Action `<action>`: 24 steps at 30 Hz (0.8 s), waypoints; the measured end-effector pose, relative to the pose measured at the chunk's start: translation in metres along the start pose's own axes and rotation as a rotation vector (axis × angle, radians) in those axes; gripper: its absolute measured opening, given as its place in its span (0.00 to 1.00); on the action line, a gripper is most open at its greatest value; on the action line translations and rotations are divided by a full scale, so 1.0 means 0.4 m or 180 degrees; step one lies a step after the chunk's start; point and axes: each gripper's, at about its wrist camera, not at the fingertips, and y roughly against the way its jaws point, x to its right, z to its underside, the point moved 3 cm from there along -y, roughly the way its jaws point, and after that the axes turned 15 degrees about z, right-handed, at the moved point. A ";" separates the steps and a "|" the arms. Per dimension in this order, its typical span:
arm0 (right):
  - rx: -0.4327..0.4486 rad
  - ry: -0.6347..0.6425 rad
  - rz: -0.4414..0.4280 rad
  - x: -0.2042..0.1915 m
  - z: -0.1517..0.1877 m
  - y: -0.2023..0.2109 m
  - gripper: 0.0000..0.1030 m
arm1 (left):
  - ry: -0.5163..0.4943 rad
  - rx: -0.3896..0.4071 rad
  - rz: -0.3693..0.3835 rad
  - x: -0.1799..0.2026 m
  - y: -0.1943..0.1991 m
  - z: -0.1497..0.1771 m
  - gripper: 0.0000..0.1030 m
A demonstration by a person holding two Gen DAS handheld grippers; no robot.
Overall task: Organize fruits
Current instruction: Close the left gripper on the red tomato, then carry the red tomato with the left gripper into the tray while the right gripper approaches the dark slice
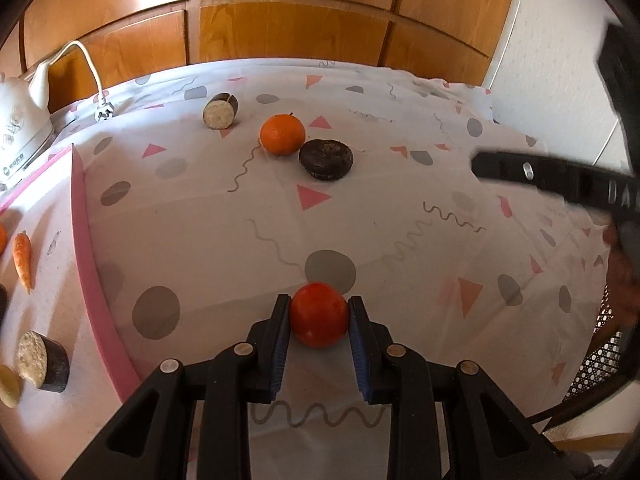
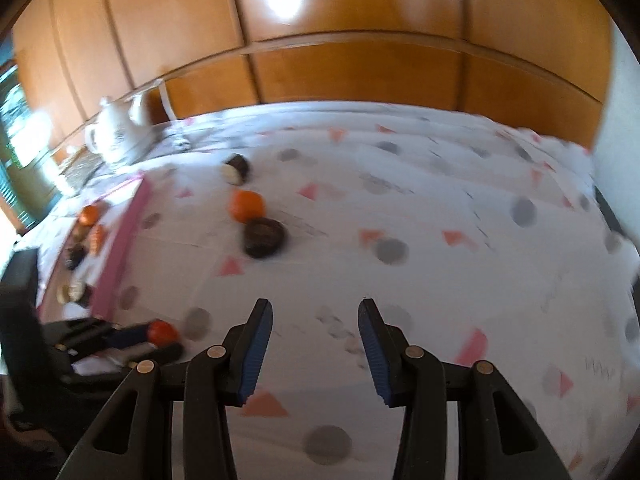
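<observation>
Left wrist view: left gripper (image 1: 319, 316) has its blue pads closed on a red tomato-like fruit (image 1: 318, 314), gripped at its widest part and carried above the patterned tablecloth (image 1: 400, 208). Pink-rimmed tray (image 1: 86, 248) sits at 9 o'clock of the held fruit, with a carrot (image 1: 23, 258) and a cut dark-skinned piece (image 1: 42, 360) already on it. Still out on the cloth at 12 o'clock: orange (image 1: 282, 134), touching or just beside a dark round fruit (image 1: 326, 159), and another cut piece (image 1: 220, 111) further back. Right wrist view: right gripper (image 2: 316, 344) is partly open and holds nothing; frame is blurred. Risks, as judged: the fruit is round and smooth, so it may squirt out of the pads if the grip slackens, or roll once released on the tray. The raised tray rim could clip the fruit on a low approach.
</observation>
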 end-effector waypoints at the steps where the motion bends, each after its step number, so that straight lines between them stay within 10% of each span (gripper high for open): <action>1: 0.0020 0.0049 -0.0028 -0.011 -0.016 0.001 0.44 | -0.0027 0.0022 0.0001 0.003 0.000 0.001 0.27; 5: 0.0039 0.0201 -0.0223 -0.054 -0.084 -0.016 0.61 | -0.0164 0.0076 -0.0038 0.010 -0.001 0.007 0.27; 24: -0.0125 0.1141 -0.0453 -0.310 -0.316 -0.300 0.61 | -0.0603 0.0256 -0.0059 0.024 0.000 0.028 0.27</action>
